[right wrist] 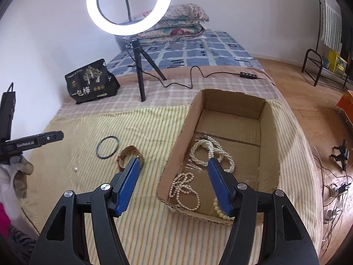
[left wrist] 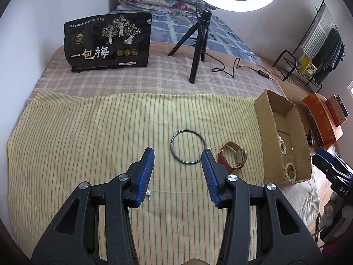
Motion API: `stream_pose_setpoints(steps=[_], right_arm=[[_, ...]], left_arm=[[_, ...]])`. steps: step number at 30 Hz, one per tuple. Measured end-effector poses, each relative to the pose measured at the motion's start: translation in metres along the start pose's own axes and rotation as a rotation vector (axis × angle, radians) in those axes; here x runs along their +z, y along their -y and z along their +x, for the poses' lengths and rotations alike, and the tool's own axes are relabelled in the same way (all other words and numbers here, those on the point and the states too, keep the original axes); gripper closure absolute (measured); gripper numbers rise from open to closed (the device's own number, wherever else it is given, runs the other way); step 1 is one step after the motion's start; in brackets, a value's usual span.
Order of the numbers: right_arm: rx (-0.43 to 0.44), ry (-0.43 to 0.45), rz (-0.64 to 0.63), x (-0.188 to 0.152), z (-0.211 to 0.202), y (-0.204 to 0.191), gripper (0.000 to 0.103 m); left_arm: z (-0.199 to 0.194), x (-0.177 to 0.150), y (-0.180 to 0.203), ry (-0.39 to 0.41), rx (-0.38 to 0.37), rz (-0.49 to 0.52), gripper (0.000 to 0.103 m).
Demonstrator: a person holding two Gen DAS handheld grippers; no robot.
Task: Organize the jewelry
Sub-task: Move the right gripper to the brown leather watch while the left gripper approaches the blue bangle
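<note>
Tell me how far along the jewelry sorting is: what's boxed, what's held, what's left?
Done: pearl strands and a beaded bracelet already lie in the cardboard box.
In hand: nothing; the left gripper and right gripper both have open, empty jaws.
Left: the dark bangle, the brown-strap watch and a small pearl earring are on the striped cloth.

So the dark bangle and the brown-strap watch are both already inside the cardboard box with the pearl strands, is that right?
Not quite. The pearl strands are in the cardboard box, but the dark bangle and the brown-strap watch lie outside it on the striped cloth, as the right wrist view shows.
</note>
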State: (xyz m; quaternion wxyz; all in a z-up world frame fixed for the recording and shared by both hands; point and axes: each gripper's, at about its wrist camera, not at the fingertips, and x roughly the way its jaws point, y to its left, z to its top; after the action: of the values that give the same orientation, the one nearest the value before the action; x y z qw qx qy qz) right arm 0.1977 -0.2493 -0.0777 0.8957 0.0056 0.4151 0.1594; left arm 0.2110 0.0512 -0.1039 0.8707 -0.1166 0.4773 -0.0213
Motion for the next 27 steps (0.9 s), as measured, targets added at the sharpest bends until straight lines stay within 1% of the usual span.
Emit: stream_pose_setpoints(steps=[6, 11, 14, 15, 17, 19, 21, 22, 23, 24, 27], right_arm=[[0.071, -0.046, 0.005, 0.009, 0.025, -0.027, 0.040], [0.097, -0.101, 0.031, 0.013, 0.054, -0.039, 0.040], [0.097, -0.124, 0.032, 0.014, 0.068, -0.043, 0.040], [0.095, -0.132, 0.027, 0.015, 0.073, -0.044, 0.042], [0.096, -0.149, 0.029, 0.015, 0.081, -0.045, 0.053], [0.105, -0.169, 0.046, 0.016, 0.091, -0.044, 0.059], [0.112, -0.185, 0.056, 0.016, 0.098, -0.045, 0.061], [0.114, -0.195, 0.059, 0.016, 0.102, -0.045, 0.063], [0.119, -0.206, 0.062, 0.016, 0.106, -0.046, 0.067], [0.123, -0.218, 0.061, 0.015, 0.111, -0.048, 0.068], [0.104, -0.251, 0.051, 0.014, 0.123, -0.052, 0.068]], left_arm=[[0.005, -0.003, -0.024, -0.026, 0.011, -0.053, 0.058], [0.016, -0.008, -0.033, -0.060, 0.013, -0.062, 0.058], [0.022, -0.007, -0.035, -0.074, 0.005, -0.074, 0.058], [0.025, -0.006, -0.035, -0.079, -0.003, -0.079, 0.058], [0.031, -0.003, -0.035, -0.089, -0.019, -0.091, 0.058], [0.039, 0.000, -0.033, -0.100, -0.034, -0.104, 0.058], [0.048, 0.003, -0.032, -0.113, -0.041, -0.107, 0.058], [0.053, 0.004, -0.030, -0.122, -0.046, -0.106, 0.059], [0.057, 0.005, -0.029, -0.131, -0.049, -0.105, 0.065], [0.063, 0.005, -0.028, -0.145, -0.052, -0.105, 0.067], [0.076, 0.007, -0.026, -0.167, -0.058, -0.109, 0.067]])
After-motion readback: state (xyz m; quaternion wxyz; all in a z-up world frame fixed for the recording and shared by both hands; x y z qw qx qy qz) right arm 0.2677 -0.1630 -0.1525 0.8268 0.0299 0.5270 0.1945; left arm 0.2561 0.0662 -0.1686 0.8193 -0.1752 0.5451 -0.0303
